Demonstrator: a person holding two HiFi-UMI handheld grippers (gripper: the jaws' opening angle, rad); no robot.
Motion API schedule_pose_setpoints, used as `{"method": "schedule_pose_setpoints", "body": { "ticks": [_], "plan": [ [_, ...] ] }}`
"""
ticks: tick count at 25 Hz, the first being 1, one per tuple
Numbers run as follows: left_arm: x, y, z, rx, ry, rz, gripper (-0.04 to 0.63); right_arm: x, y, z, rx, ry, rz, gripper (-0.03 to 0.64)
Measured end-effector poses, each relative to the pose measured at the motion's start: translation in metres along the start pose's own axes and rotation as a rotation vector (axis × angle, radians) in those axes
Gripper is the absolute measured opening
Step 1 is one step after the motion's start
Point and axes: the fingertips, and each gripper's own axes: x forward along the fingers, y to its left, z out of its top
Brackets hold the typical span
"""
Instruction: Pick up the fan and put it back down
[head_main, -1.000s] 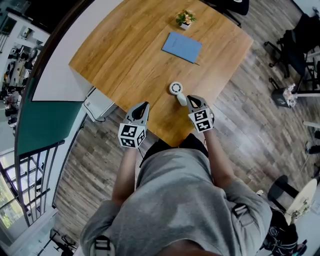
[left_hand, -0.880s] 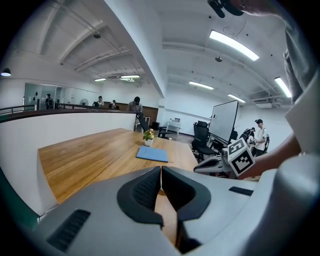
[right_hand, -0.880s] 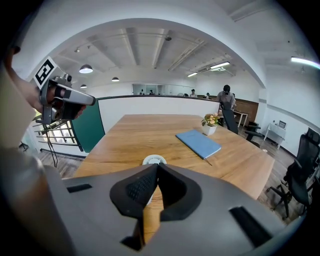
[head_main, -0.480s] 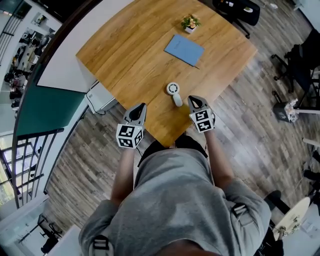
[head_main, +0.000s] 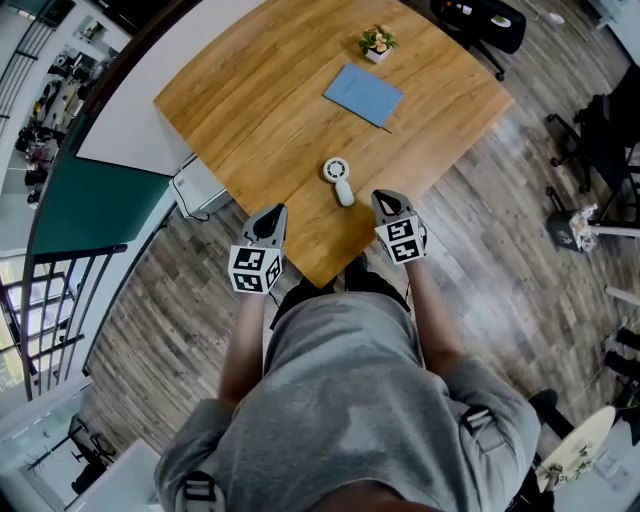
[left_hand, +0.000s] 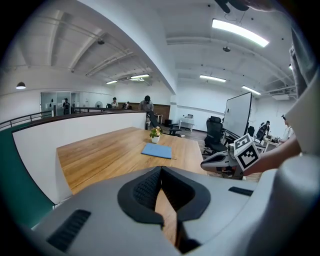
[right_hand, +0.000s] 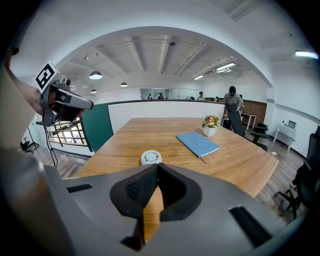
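Observation:
A small white hand fan (head_main: 337, 178) lies flat on the wooden table (head_main: 260, 110) near its front corner, handle toward me. My right gripper (head_main: 383, 200) hovers just right of the fan, apart from it, jaws shut and empty. My left gripper (head_main: 274, 215) is at the table's front-left edge, also shut with nothing in it. In the right gripper view the fan's round head (right_hand: 150, 157) shows just beyond the closed jaws (right_hand: 157, 166), and the left gripper (right_hand: 65, 100) appears at the far left. In the left gripper view the closed jaws (left_hand: 161, 168) hide the fan; the right gripper (left_hand: 222, 160) is at the right.
A blue notebook (head_main: 363, 95) and a small potted plant (head_main: 377, 41) lie farther back on the table. A white wall panel (head_main: 120, 130) runs along the table's left side, with a white box (head_main: 195, 187) below. Office chairs (head_main: 480, 15) stand on the plank floor to the right.
Both grippers have drawn back toward me, and the gap between the right gripper and the fan has widened. The fan stays lying on the table.

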Motion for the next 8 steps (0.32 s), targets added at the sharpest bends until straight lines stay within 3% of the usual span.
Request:
{"method": "schedule_pose_setpoints", "body": {
  "ticks": [8],
  "plan": [
    [-0.007,-0.012,-0.012,0.026,0.028,0.055,0.020,-0.011,-0.003,-0.019,0.003,0.006,0.010,0.003]
  ]
}}
